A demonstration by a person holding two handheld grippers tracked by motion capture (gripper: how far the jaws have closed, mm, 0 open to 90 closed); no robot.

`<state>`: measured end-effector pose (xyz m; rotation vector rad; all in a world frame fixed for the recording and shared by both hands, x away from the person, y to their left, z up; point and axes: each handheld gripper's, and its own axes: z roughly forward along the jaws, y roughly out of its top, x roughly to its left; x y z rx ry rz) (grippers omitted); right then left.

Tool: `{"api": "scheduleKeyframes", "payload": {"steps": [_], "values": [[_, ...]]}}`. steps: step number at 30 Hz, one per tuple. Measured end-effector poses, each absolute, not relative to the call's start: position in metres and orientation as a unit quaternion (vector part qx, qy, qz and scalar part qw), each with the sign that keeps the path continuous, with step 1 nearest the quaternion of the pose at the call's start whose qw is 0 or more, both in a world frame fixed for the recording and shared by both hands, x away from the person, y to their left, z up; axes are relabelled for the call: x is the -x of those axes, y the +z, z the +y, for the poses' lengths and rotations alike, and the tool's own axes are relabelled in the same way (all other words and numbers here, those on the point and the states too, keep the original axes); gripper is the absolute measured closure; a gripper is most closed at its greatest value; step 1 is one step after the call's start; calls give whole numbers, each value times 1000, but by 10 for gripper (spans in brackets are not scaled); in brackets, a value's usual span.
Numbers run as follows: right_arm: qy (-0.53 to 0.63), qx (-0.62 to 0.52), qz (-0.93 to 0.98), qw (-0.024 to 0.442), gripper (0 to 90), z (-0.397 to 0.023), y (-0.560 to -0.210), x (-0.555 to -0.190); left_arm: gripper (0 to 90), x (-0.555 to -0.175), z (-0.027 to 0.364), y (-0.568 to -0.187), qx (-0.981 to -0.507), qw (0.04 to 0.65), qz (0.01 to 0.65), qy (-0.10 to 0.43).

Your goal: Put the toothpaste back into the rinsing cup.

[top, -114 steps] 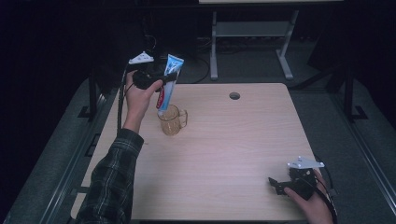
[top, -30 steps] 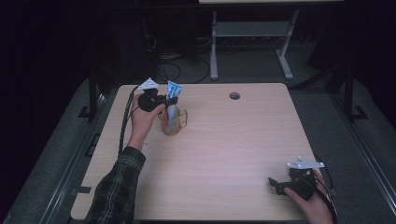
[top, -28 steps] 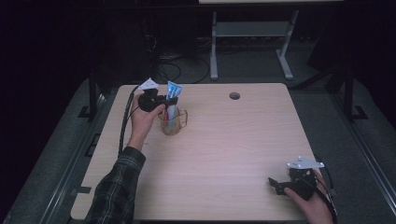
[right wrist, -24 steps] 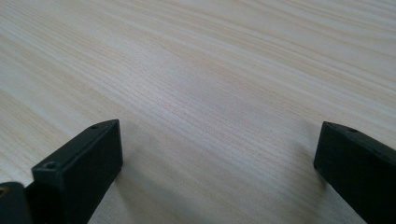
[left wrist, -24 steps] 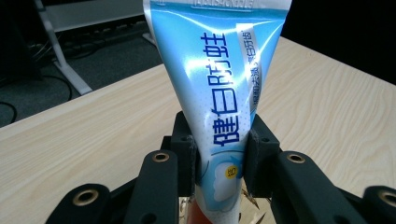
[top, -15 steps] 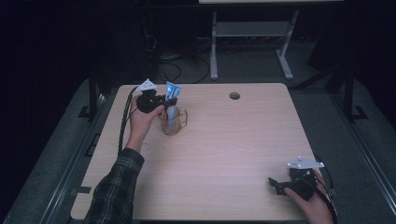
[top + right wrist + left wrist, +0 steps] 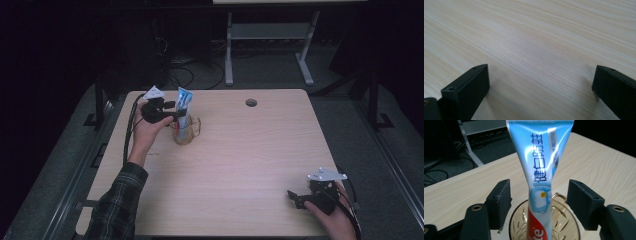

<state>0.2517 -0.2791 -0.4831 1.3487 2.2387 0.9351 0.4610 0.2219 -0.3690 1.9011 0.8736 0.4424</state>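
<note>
A blue, white and red toothpaste tube (image 7: 183,103) (image 7: 541,170) stands upright in an amber glass mug (image 7: 188,135) (image 7: 565,225) at the table's back left. My left gripper (image 7: 175,111) (image 7: 540,200) is level with the tube, its jaws either side of it. They have just been opening, and both pads now stand clear of the tube. My right gripper (image 7: 295,198) (image 7: 541,82) rests low over bare wood near the front right corner, open with nothing between its jaws.
The light wooden table (image 7: 250,160) has a round cable hole (image 7: 251,102) near its back edge. Behind it stand a grey metal frame (image 7: 265,35) and loose cables (image 7: 185,75) on the dark floor.
The left gripper lowered the tube into the mug, then its jaws opened off the tube and the hand eased slightly left. The right gripper has not moved.
</note>
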Motion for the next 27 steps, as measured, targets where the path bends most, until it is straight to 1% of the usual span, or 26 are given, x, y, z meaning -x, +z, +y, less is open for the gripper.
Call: {"api": "scheduleKeyframes", "payload": {"steps": [9, 19, 27], "values": [[331, -478, 793, 182, 5, -279, -483, -251, 315, -449, 231, -363, -782, 475, 360, 182], [331, -478, 793, 182, 5, -279, -483, -251, 292, -431, 244, -369, -787, 456, 376, 176], [331, -478, 793, 182, 5, -279, -483, -252, 283, -416, 252, -371, -792, 436, 386, 183]]}}
